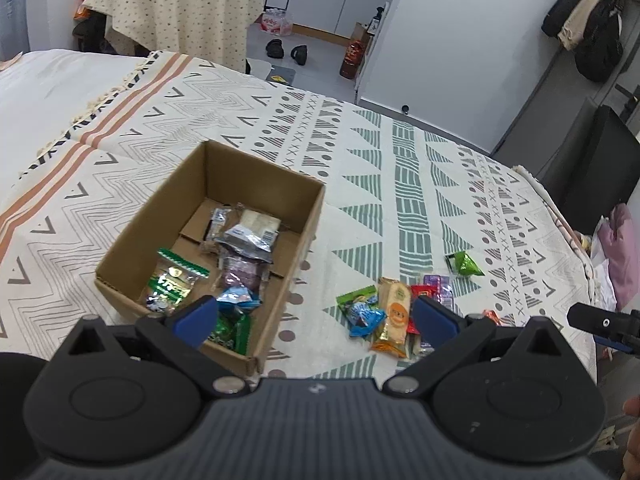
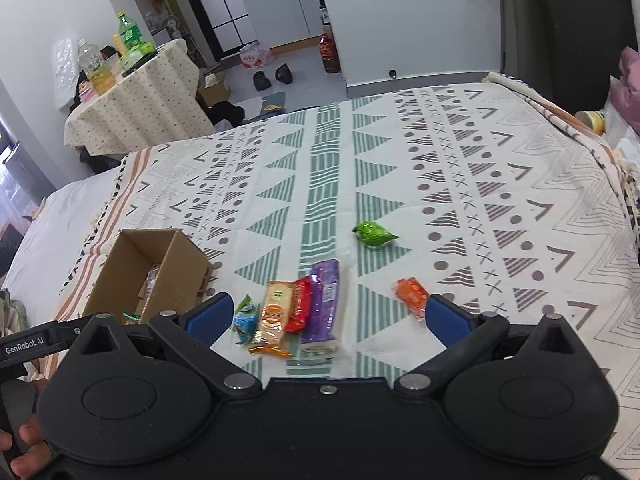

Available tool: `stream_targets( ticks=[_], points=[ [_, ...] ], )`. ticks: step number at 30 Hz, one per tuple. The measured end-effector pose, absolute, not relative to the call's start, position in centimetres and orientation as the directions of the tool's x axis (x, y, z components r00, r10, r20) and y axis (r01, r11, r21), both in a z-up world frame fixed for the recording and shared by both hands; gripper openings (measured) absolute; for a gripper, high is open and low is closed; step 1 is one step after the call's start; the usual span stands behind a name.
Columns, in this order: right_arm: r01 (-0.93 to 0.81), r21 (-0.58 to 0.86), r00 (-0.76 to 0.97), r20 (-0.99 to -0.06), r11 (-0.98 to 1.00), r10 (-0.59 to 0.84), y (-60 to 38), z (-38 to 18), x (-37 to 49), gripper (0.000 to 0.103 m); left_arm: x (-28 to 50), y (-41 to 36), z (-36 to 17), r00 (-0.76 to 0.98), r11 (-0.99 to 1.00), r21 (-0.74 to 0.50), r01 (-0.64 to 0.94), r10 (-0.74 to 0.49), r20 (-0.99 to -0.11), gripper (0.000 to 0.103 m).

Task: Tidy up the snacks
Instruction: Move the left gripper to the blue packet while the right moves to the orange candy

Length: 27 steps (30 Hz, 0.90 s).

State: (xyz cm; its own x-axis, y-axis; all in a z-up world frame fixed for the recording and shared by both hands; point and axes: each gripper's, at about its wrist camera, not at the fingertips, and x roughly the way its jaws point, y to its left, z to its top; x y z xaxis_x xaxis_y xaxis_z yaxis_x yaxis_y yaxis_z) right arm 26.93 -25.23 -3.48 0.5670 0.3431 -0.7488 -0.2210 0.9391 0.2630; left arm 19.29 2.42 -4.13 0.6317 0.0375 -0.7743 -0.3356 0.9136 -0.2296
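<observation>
Hovering tongs (image 2: 329, 318) spread, snacks (image 2: 296, 314) beside box (image 2: 188, 268)

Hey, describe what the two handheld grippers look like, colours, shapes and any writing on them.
Both match: the left gripper and right gripper each have a matte black plastic body with a ribbed centre, two round black discs at the sides, silver pivot pins, and black angled fingers tipped with blue pads. In the right wrist view, white "GenRobot.AI" lettering marks the left gripper's side. No cables or sleeves show.
</observation>
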Motion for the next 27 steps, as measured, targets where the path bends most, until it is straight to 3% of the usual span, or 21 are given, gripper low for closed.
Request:
stream_targets(
  ticks=[16,22,27],
  points=[
    [-0.2,0.254,0.565,-0.759,0.946,0.323,-28.8,-6.3,27.3,0.103,20.8,-0.4,-6.3,0.634,0.922,-0.249,-0.297,-0.005,-0.774,0.099],
    [-0.197,0.254,0.553,-0.769,0.947,0.321,-29.6,-8.6,27.9,0.102,21.7,-1.2,-7.7,0.632,0.924,-0.264,-0.277,-0.031,-0.774,0.086],
    [-0.157,0.304,0.512,-0.788,0.94,0.341,-30.3,-11.1,28.9,0.092,23.0,-1.4,-9.5,0.61,0.923,-0.257,-0.287,-0.031,-0.792,0.065]
  ],
)
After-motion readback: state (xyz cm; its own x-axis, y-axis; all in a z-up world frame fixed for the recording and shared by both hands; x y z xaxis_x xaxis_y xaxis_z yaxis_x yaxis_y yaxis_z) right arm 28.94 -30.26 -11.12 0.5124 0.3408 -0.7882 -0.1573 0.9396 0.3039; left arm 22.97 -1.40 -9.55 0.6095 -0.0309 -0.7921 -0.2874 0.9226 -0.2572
